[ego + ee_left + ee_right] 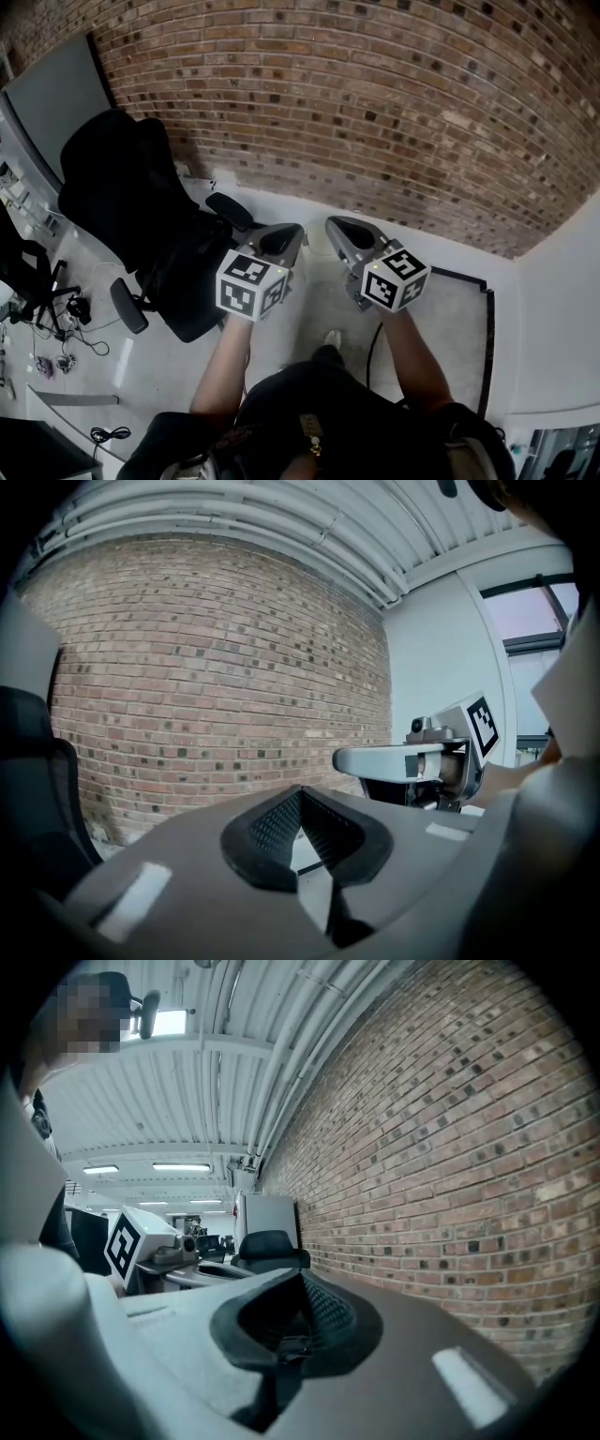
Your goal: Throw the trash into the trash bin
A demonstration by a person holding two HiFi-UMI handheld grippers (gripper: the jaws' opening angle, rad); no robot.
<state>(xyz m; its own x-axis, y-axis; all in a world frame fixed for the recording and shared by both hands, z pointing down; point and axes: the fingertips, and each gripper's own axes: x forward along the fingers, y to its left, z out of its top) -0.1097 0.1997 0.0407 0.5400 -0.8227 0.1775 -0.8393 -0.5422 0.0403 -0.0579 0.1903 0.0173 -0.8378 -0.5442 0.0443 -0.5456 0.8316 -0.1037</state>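
Observation:
No trash and no trash bin show in any view. Both grippers are held side by side at waist height, pointing at the brick wall (375, 112). My left gripper (289, 232) has its jaws together with nothing between them, and the black pads meet at the tip in the left gripper view (300, 794). My right gripper (336, 225) sits just to its right, also with jaws together and empty (302, 1277). Each gripper shows in the other's view: the right gripper (412, 759) and the left gripper (173, 1258).
A black office chair (141, 216) stands close on the left, also seen as the chair (267, 1246) along the wall. A grey panel (52, 98) leans at the far left. Cables (61, 342) lie on the pale floor. A white wall (562, 309) closes the right side.

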